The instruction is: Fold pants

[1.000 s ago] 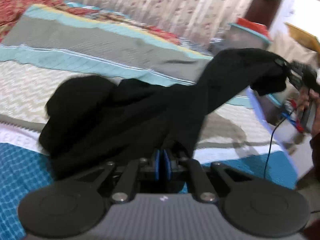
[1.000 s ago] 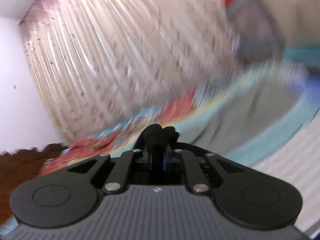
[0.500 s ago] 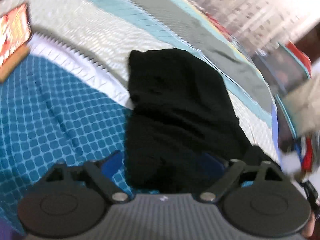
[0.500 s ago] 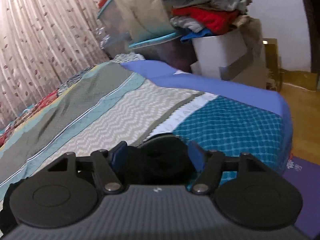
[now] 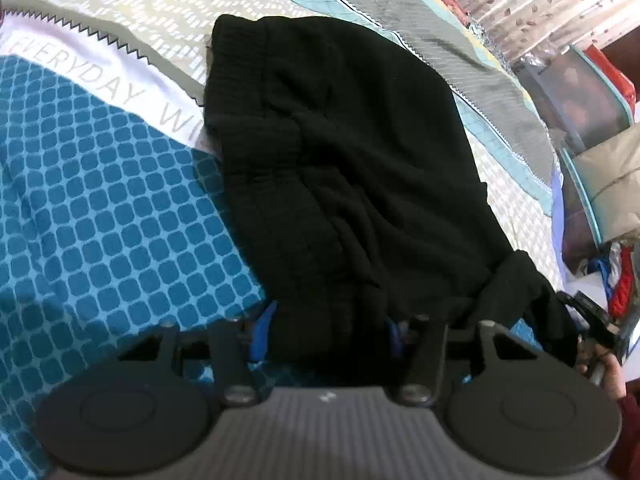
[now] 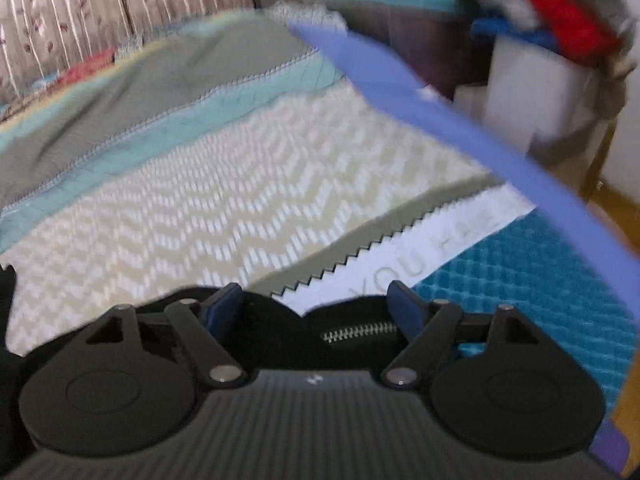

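Left gripper [image 5: 326, 334] closing w/ black pants [image 5: 344, 160] between its pads, not pinched yet; right gripper [image 6: 314, 312] opening over the zipper end, letting go. Pants lie bunched on bedspread [image 5: 100, 200], laid flat for folding.

Left gripper [image 5: 326, 330] angled downward, blue pads apart, jaws closing, black cloth bunched between the pads; can't tell if they press it. Right gripper [image 6: 316, 310] also tilted down, jaws spread wide and opening, dark fabric with a zipper lying between the fingers, pads clear of it. A hand [image 5: 610, 374] shows at far right of the left view.
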